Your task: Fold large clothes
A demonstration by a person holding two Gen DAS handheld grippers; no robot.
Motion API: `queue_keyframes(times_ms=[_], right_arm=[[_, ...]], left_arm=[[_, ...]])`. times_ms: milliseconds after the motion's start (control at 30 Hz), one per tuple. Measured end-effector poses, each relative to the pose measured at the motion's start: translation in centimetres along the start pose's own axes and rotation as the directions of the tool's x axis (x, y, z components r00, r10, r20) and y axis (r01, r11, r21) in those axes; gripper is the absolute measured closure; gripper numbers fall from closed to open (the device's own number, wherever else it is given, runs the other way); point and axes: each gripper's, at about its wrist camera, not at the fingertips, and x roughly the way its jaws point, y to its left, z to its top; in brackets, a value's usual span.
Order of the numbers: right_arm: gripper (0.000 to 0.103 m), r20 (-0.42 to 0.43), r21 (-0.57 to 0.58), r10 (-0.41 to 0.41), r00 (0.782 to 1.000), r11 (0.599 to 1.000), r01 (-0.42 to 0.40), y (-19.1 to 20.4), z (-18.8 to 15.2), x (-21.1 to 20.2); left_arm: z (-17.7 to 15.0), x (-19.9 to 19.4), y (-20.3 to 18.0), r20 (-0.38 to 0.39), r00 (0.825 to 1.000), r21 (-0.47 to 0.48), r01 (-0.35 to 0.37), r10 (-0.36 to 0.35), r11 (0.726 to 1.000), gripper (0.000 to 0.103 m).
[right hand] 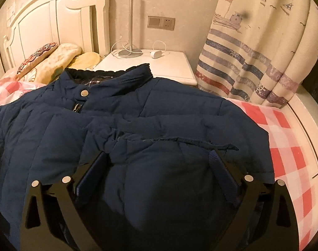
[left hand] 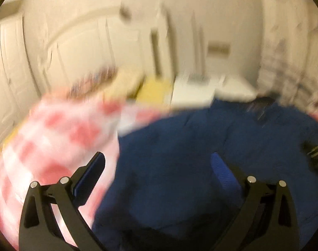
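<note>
Folding is partway along, by the look of it: the navy padded jacket (right hand: 138, 113) lies front-up on the bed (right hand: 288, 138), over the red-and-white checked sheet, and a padded part of it, a sleeve or the hem, I cannot tell which, is already laid across the body with its stitched edge running left to right just beyond the right gripper (right hand: 159, 159).

That gripper's jaws stand wide, close to their fullest spread. A bulge of the folded padding sits between them, but the pads do not appear to press on it, so I judge this a let-go with nothing held. The left gripper (left hand: 159, 163) is also spread wide and empty. Its view is badly smeared, showing only blue jacket fabric below and to the right and checked sheet on the left.

The jacket's collar (right hand: 110, 71) points to the far side, toward the white nightstand (right hand: 159, 62) and headboard (right hand: 44, 21), with the snap and zip pull just below it, left of centre. Its long axis therefore runs near to far, collar far, bottom near, under the grippers. The right shoulder edge lies close to the striped curtain (right hand: 253, 62) side of the bed.

Next move, as I judge it, calls for taking the other side or the near end and bringing it over. The puffy filling will likely spring back, so a firm pinch on a seam and a press-down afterwards would help.
</note>
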Motion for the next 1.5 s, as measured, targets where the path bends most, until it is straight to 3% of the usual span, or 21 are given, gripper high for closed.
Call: queue_keyframes(times_ms=[67, 133, 167, 233, 333, 700, 900, 967, 1000, 1067, 1200, 1267, 1333, 1500], right_arm=[[0.01, -0.001, 0.002, 0.002, 1.0, 1.0, -0.002, 0.0, 0.0, 0.0], [0.01, 0.0, 0.005, 0.004, 1.0, 1.0, -0.004, 0.1, 0.0, 0.0], [0.01, 0.0, 0.006, 0.006, 1.0, 1.0, -0.006, 0.1, 0.0, 0.0], [0.01, 0.0, 0.008, 0.009, 1.0, 1.0, -0.009, 0.1, -0.1, 0.1], [0.01, -0.004, 0.014, 0.013, 1.0, 1.0, -0.013, -0.1, 0.0, 0.2], [0.006, -0.004, -0.001, -0.006, 1.0, 1.0, 0.006, 0.2, -0.1, 0.1], [0.004, -0.002, 0.028, -0.003, 1.0, 1.0, 0.003, 0.2, -1.7, -3.6], [0.004, 0.008, 0.052, 0.044, 0.999, 0.998, -0.044, 0.0, -3.1, -5.6], [0.004, -0.003, 0.045, 0.056, 0.998, 0.997, -0.056, 0.0, -4.0, -6.4], [0.004, -0.01, -0.002, 0.064, 0.998, 0.998, -0.064, 0.4, -5.7, -8.2], [0.004, -0.128, -0.092, 0.124, 0.984, 0.986, -0.136, 1.5, -9.2, -9.6], [0.004, -0.189, -0.11, 0.144, 0.971, 0.98, -0.167, 1.9, -10.6, -9.1], [0.004, -0.166, -0.068, 0.18, 0.97, 0.979, -0.193, 1.2, -11.6, -9.5], [0.004, -0.186, 0.005, 0.225, 0.956, 0.974, -0.228, 0.8, -13.2, -12.9]], left_arm=[[0.7, -1.1, -0.6, 0.032, 0.998, -0.003, 0.06, -0.06, 0.998, 0.002], [0.3, 0.8, -1.3, -0.07, 0.977, -0.026, 0.199, -0.2, 0.98, 0.002], [-0.3, 2.0, -1.6, -0.122, 0.966, -0.034, 0.225, -0.227, 0.974, 0.002], [-1.8, 5.1, -2.3, -0.252, 0.942, -0.013, 0.224, -0.221, 0.974, 0.002], [-1.6, 5.0, -2.4, -0.252, 0.945, 0.03, 0.221, -0.207, 0.975, 0.002], [-1.6, 5.9, -2.6, -0.271, 0.942, 0.03, 0.213, -0.197, 0.977, 0.002], [-1.6, 5.8, -3.0, -0.271, 0.948, 0.058, 0.189, -0.167, 0.98, 0.002], [-1.8, 4.1, -2.5, -0.279, 0.954, 0.06, 0.134, -0.112, 0.989, 0.003], [-1.9, 2.7, -2.2, -0.268, 0.956, 0.041, 0.133, -0.118, 0.99, 0.003], [-2.4, -1.5, -1.4, -0.217, 0.957, 0.01, 0.196, -0.19, 0.98, 0.002], [-5.5, -6.5, -2.0, -0.287, 0.932, 0.058, 0.249, -0.222, 0.967, 0.002], [-7.7, -7.6, -2.4, -0.335, 0.922, 0.084, 0.234, -0.193, 0.969, 0.002], [-10.3, -7.8, -2.6, -0.396, 0.901, 0.107, 0.239, -0.179, 0.965, 0.002], [-11.9, -10.3, -0.9, -0.402, 0.895, 0.056, 0.234, -0.192, 0.971, 0.002]])
